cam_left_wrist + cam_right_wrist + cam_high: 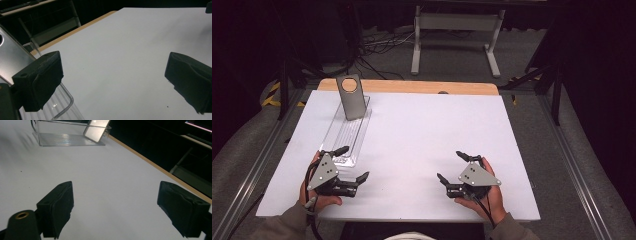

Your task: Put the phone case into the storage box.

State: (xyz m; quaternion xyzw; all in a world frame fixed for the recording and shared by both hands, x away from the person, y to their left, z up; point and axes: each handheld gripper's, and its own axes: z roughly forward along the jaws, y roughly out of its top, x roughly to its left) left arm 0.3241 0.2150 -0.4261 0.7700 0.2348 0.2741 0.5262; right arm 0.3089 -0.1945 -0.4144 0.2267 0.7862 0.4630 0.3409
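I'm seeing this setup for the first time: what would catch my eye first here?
Probably the grey metal plate with a round hole, standing tilted at the far end of a clear ribbed tray on the left of the white table. Next, the left gripper and right gripper at the near edge, both with jaws wide open and holding nothing.

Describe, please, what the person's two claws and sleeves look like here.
Each claw, left claw and right claw, is black with two blunt, block-shaped jaws and a grey three-cornered plate dotted with small holes on top. A dark cable trails from each toward the person. The sleeves are a muted grey-brown.
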